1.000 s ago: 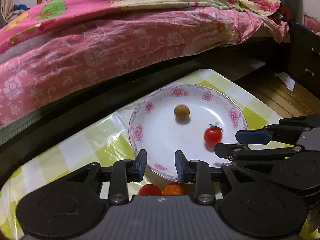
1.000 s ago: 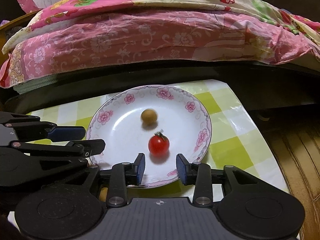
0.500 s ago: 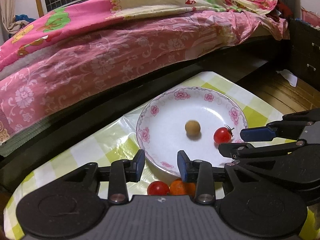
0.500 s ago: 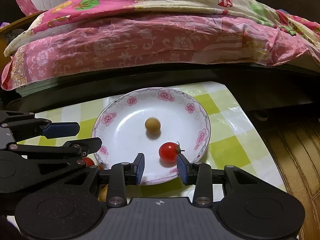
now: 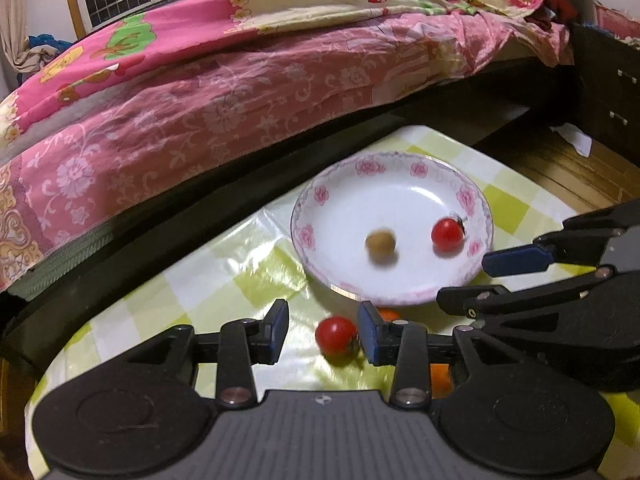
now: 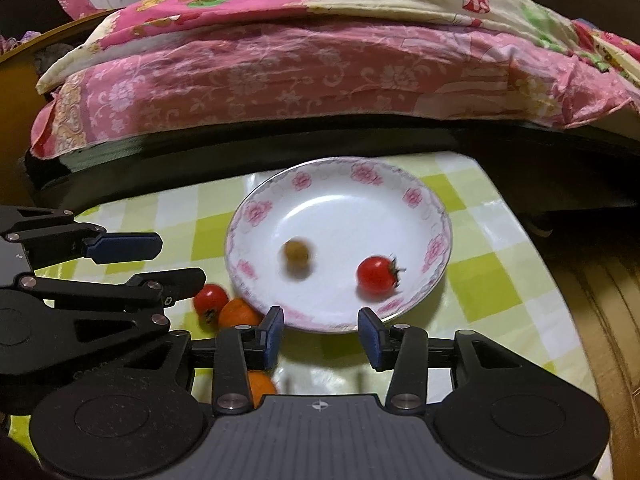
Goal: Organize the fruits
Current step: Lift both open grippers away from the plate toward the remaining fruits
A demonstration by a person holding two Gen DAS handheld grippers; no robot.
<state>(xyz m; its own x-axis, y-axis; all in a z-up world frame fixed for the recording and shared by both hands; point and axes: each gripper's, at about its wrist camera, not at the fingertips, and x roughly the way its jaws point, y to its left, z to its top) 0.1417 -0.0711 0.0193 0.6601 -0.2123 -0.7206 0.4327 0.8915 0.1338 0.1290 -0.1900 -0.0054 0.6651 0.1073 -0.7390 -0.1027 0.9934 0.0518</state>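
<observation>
The left tongs (image 5: 323, 332) stand open with nothing between their blue pads, low over the green-checked desk (image 5: 224, 280); a bare strip of cloth lies to their left, running to the desk's left edge, with the dark bed frame (image 5: 200, 188) close behind the desk's far edge; a loose cherry tomato (image 5: 335, 335) sits on the cloth just inside the right pad, apart from the left one, whether touching cannot be told; an orange fruit (image 5: 389, 313) shows partly behind that pad, tight against the near rim of the floral plate (image 5: 306, 236); in the right wrist view a second orange fruit (image 6: 260, 386) lies nearer the camera, half hidden by the tong linkage.

On the plate a blurred brownish round fruit (image 5: 380, 243) rests near the middle; a stemmed cherry tomato (image 5: 448, 234) lies to its right, close to the right rim, the two well apart with white plate between them.

The right tongs (image 6: 320, 330) are likewise open and empty, their pads straddling the plate's near rim just in front of it; to the right of the plate the cloth is bare up to the desk's right edge, beyond which the wooden floor (image 6: 600, 320) drops away.
</observation>
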